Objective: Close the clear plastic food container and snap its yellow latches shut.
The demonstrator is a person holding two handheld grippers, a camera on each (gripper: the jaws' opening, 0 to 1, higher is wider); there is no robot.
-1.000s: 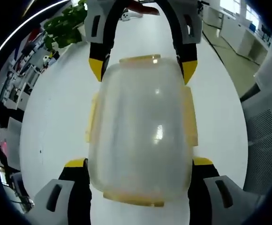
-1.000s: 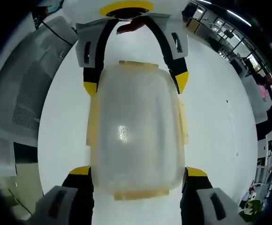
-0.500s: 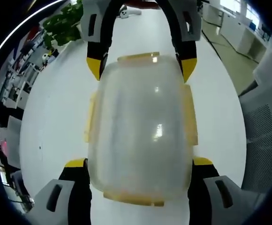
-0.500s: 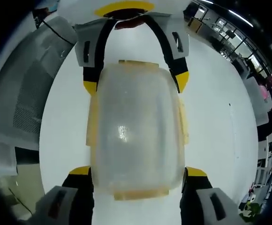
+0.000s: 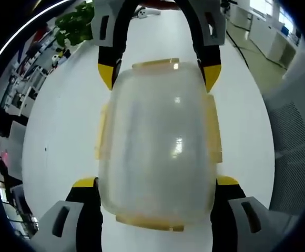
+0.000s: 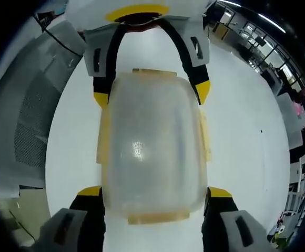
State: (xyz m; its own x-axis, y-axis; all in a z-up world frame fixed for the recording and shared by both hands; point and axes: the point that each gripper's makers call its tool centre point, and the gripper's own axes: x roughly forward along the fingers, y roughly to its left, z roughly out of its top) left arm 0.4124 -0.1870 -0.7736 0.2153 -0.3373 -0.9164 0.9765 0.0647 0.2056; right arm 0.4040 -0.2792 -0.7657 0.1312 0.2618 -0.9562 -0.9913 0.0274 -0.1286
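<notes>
1. Container (image 5: 156, 142) lay on the white counter (image 5: 63, 131) with its clear lid already resting on top, and its long axis ran straight from one claw to the other.
2. Left claw (image 5: 155, 184) straddled one short end of the container, its two yellow-tipped jaws spread wide on either side of the container's walls; whether the tips actually pressed on the plastic could not be told.
3. Right claw (image 6: 153, 194) straddled the opposite short end of the container in the same way, jaws wide and flanking the walls; in the left gripper view it appeared at the far end of the container (image 5: 160, 79).
4. Yellow latches (image 5: 213, 131) sat along the container's two long sides and at both short ends; the end latch (image 6: 158, 216) nearest the right claw lay just between its jaws.
5. Judging by the frosted lid, nothing could be made out inside the container; it looked empty, though that was uncertain.
6. Each claw was equally near its own end latch, so the coming press probably turned on each claw closing on the flap directly before it, while the side latches lay off to either side of both.
</notes>
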